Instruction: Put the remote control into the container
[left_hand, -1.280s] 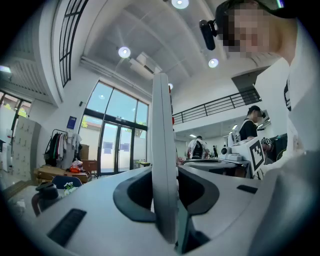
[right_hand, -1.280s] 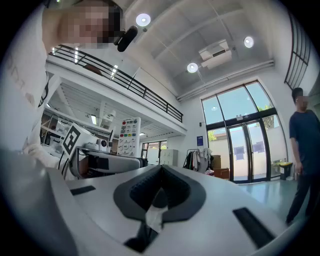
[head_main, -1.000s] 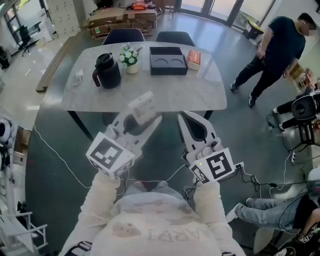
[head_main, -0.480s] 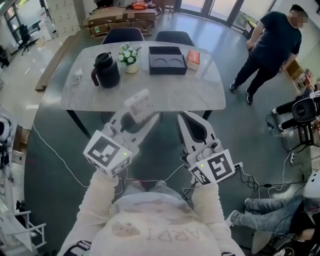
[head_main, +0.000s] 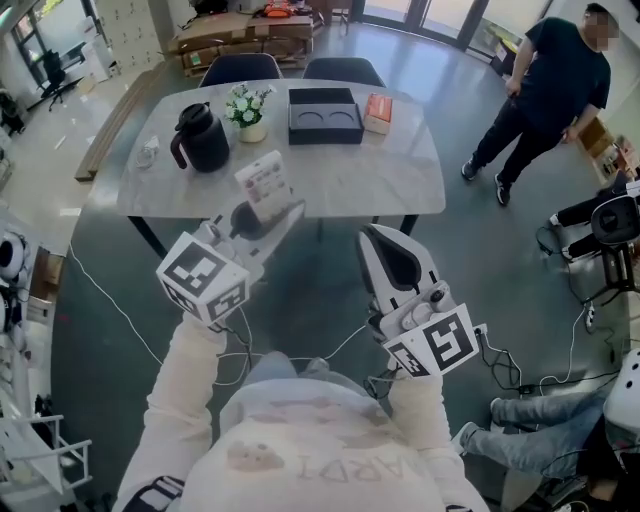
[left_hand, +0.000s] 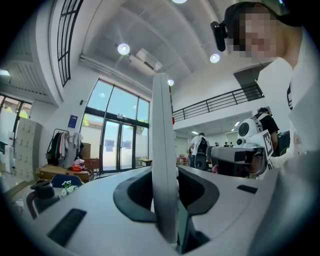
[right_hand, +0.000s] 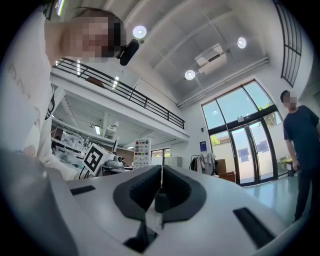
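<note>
Carrying the remote control (head_main: 262, 185), clamped upright in the left gripper (head_main: 265, 215), nearer the black container (head_main: 325, 137) than a second ago, keeping the right gripper (head_main: 383, 245) jaws together, empty.

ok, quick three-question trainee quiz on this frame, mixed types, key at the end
1. True or false: the left gripper holds the remote control.
2. The right gripper is: A) shut and empty B) shut on the remote control C) wide open.
3. What stands on the table between the black jug and the black container?
Key: 1 true; 2 A; 3 the flower pot.
</note>
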